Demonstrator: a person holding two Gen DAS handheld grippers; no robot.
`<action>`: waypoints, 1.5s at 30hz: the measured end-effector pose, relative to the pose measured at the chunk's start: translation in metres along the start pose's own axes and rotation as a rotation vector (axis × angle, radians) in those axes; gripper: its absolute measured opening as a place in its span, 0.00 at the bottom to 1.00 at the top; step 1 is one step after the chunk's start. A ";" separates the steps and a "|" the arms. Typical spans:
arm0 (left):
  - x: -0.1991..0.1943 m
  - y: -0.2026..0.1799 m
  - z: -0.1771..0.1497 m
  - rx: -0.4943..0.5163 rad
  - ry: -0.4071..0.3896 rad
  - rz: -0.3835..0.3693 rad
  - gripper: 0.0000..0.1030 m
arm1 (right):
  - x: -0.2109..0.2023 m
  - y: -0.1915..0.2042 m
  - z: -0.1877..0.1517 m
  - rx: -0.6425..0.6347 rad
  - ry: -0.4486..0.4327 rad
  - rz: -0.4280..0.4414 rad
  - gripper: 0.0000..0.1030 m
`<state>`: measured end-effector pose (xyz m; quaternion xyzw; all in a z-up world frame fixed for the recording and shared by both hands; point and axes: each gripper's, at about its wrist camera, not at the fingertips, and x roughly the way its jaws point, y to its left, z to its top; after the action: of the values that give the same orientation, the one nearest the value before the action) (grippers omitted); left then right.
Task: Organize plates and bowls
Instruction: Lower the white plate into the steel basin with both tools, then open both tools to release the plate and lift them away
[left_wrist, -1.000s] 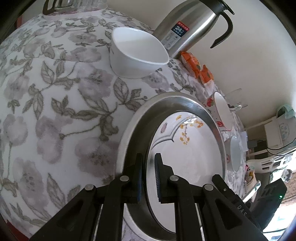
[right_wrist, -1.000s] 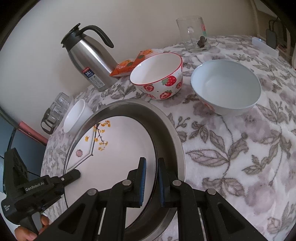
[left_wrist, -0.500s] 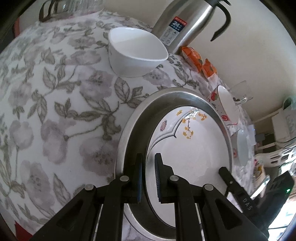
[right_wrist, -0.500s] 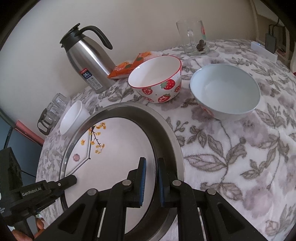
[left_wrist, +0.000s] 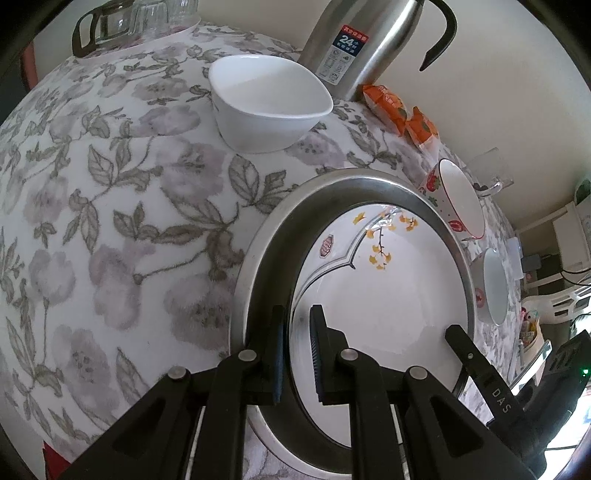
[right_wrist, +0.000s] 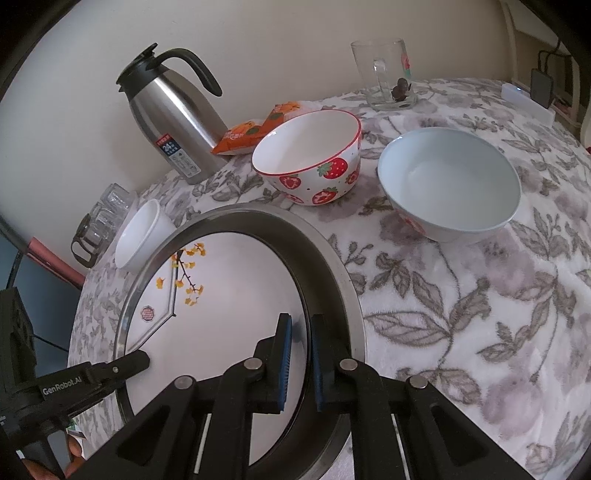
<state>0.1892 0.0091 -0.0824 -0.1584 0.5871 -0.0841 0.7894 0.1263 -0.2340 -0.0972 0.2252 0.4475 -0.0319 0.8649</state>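
A white plate with yellow flowers (left_wrist: 384, 291) (right_wrist: 221, 306) lies inside a steel dish (left_wrist: 266, 266) (right_wrist: 328, 280) on the flowered tablecloth. My left gripper (left_wrist: 297, 332) is shut on the white plate's left rim, one pad inside and one outside. My right gripper (right_wrist: 300, 339) is shut on the plate's right rim the same way. A small white bowl (left_wrist: 269, 101) (right_wrist: 142, 234) stands beyond the dish. A strawberry bowl (right_wrist: 308, 155) (left_wrist: 460, 197) and a pale blue bowl (right_wrist: 448, 181) (left_wrist: 493, 290) stand to the right.
A steel thermos jug (right_wrist: 170, 114) (left_wrist: 365, 40), orange snack packets (right_wrist: 255, 129) (left_wrist: 402, 116) and a glass mug (right_wrist: 386, 75) stand along the wall. Glass cups (left_wrist: 125, 24) (right_wrist: 99, 218) sit at the table's far left edge.
Both grippers keep their hold on the plate's rims. The views have shifted slightly: the plate and dish sit a little closer and lower in the frames.
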 end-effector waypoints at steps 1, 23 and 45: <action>0.000 -0.001 0.000 0.009 -0.002 0.008 0.13 | 0.000 0.000 0.000 0.000 0.000 0.000 0.10; -0.030 -0.012 0.002 0.043 -0.094 0.014 0.42 | -0.006 0.000 0.002 -0.006 -0.020 -0.001 0.10; -0.040 0.020 0.006 -0.072 -0.136 0.129 0.64 | -0.040 0.038 0.004 -0.183 -0.060 -0.117 0.56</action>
<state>0.1822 0.0414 -0.0516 -0.1538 0.5438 -0.0010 0.8250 0.1153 -0.2078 -0.0499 0.1178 0.4350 -0.0481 0.8914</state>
